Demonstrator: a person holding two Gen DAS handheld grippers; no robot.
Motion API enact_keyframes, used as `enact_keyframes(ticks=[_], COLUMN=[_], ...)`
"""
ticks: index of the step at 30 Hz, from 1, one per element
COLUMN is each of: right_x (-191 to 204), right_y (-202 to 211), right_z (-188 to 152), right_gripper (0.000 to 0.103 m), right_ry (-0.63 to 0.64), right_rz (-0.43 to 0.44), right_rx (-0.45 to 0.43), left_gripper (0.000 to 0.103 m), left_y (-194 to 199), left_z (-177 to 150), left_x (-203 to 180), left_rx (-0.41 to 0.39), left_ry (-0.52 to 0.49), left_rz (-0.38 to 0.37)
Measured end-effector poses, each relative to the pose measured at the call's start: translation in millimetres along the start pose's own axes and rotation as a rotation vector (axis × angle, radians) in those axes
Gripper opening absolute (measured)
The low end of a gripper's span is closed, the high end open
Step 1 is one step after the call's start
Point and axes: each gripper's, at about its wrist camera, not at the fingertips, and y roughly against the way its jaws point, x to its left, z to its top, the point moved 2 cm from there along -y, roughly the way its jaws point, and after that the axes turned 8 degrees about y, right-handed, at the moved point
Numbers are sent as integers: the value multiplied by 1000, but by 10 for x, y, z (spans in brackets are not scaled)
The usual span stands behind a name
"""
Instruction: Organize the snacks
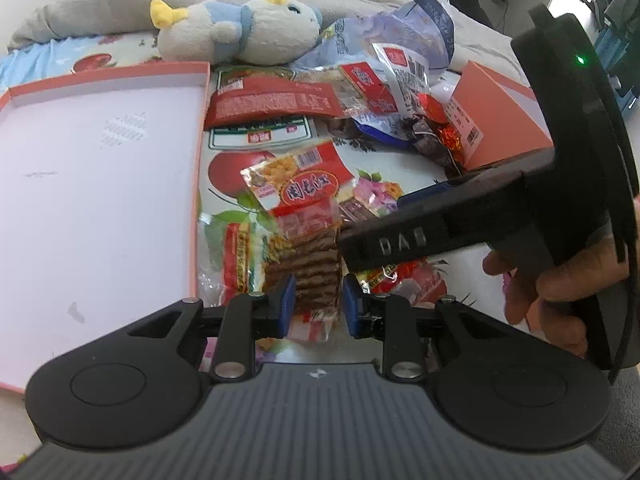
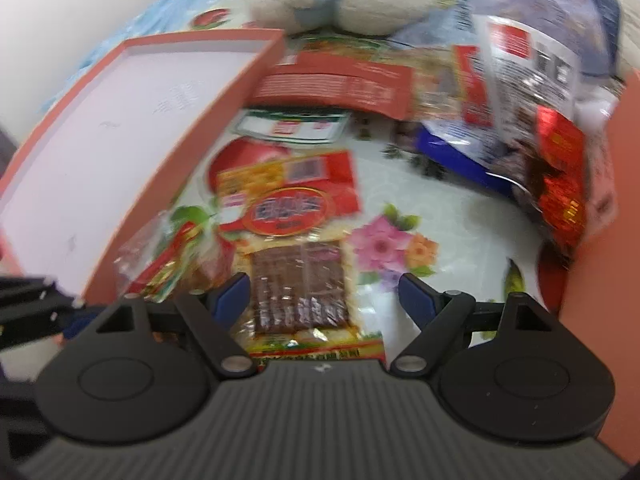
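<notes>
A clear packet of brown sticks (image 1: 318,268) lies on the flowered cloth, partly over a red and yellow snack packet (image 1: 296,184). My left gripper (image 1: 319,302) is shut on the near end of this packet, with its blue pads tight against both sides. In the right wrist view the same packet (image 2: 300,288) sits between the pads of my right gripper (image 2: 324,294). That gripper is open, with a gap on each side. One black finger (image 1: 384,240) of the right gripper reaches in from the right, just above the packet.
A shallow pink tray (image 1: 202,140) with a white floor lies on the left. A pile of snack packets (image 1: 400,92) leans on a pink box (image 1: 504,120) at the back right. A plush toy (image 1: 240,32) lies behind. A person's hand (image 1: 560,280) holds the right gripper.
</notes>
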Motion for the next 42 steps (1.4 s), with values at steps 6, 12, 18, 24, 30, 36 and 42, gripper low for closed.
enact_keyframes(ticks=[6,12,18,24,30,36,42], right_x=[-49,-73,-36,-73,0,210,284], right_y=[-3,14,-8,-32,-53,-102,-36], right_z=[-24,-12,-16,-26,-14,24,17], right_gripper=[83,83,83,83,83,84,58], right_ry=[-63,-109,-99,-98,-50,67,78], right_rz=[54,91,108,85,23,-37,-42], right_rx=[2,-12,-7,-5,2,11,-4], left_gripper=[35,53,47,10,8,8,8], left_y=[29,-11,-127,-35,135,296,371], left_z=[-21,-82,-126,-78,-22,6,7], left_x=[-27,-140,-197,-8,113,187,226], left_rx=[2,-12,-31,-71,-111,-155,-167], left_ry=[-58,-149,-221,-134,-43,12,34], left_rz=[20,57,136,129,98,107,117])
